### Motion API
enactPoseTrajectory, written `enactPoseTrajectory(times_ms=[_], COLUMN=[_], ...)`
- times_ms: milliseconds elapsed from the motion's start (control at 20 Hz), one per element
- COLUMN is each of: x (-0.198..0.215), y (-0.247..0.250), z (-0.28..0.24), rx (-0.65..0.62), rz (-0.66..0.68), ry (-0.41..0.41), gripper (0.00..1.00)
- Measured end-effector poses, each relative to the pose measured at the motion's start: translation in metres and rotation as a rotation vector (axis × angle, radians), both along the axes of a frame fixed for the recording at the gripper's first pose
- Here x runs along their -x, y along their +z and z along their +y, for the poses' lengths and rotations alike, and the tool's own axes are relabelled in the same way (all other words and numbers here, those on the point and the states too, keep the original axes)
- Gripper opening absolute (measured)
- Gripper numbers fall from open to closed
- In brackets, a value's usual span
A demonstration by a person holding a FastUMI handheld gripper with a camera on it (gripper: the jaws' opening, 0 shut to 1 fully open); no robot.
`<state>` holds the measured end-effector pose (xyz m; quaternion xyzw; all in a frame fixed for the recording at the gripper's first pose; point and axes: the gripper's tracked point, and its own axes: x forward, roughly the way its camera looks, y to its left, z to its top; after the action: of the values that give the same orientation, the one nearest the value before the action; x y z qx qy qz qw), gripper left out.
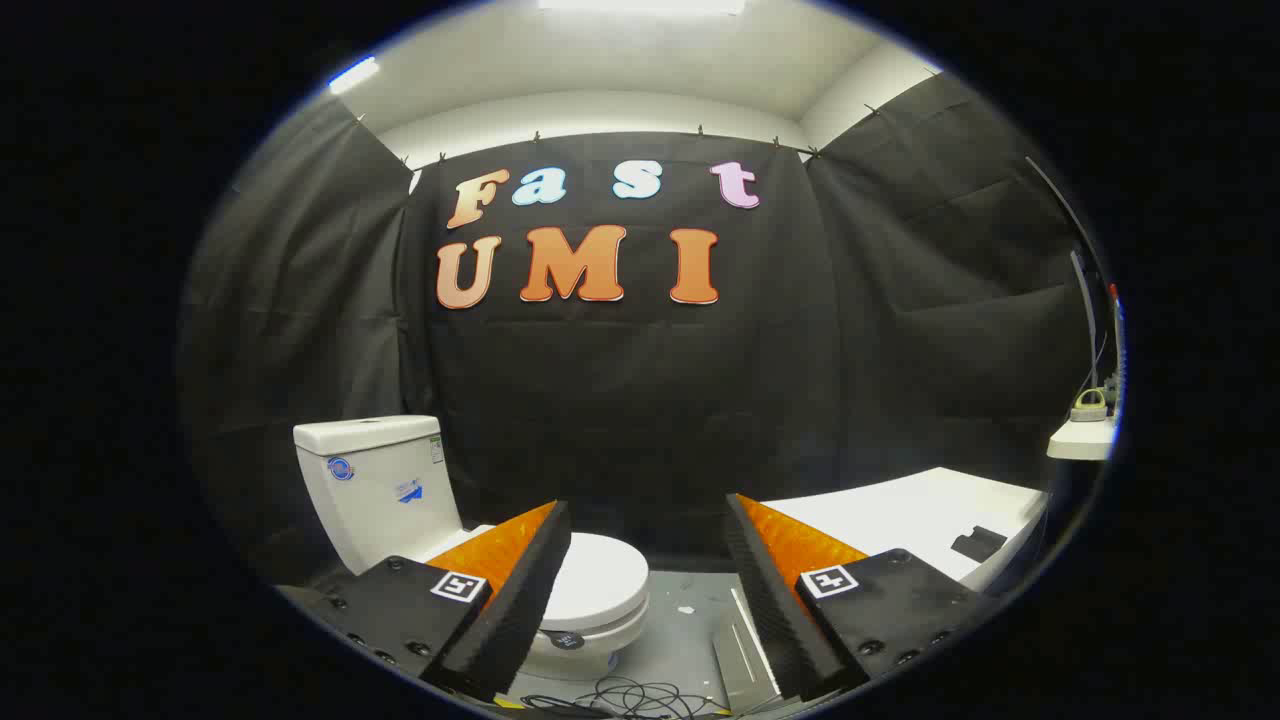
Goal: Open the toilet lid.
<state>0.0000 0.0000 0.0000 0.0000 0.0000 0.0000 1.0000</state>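
At the far left the toilet's tank [385,480] stands against the black cloth wall, with the bowl running forward from it across the grey floor [690,630]. The toilet lid [598,578] lies flat and closed on the seat, partly hidden behind the left finger [510,590], its rounded front edge showing in the gap between the two fingers. A small dark tab [566,640] sits at the front of the seat rim, just below that edge.

The gripper [648,510] hangs above and short of the bowl, fingers spread wide with nothing between them. The approach is the step in hand, I judge. To do it well, the gripper should drop and shift left until the lid's front lip is centred ahead of the fingers, then hook under or pinch that lip alone, not the seat beneath it, and swing it up in an arc toward the tank.

Cables [625,698] lie loose on the floor below the fingers. To the right, a white counter [900,510] carries a small dark object [978,543] near its right edge.
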Motion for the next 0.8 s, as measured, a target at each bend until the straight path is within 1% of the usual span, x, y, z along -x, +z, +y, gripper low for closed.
enactPoseTrajectory(times_ms=[150, 800], x=[0.0, 0.0004], y=[-0.0018, -0.0011], z=[0.0034, 0.004], rx=[0.0, 0.003], rz=[0.008, 0.003], ry=[0.011, 0.011], gripper=[0.98, 0.98])
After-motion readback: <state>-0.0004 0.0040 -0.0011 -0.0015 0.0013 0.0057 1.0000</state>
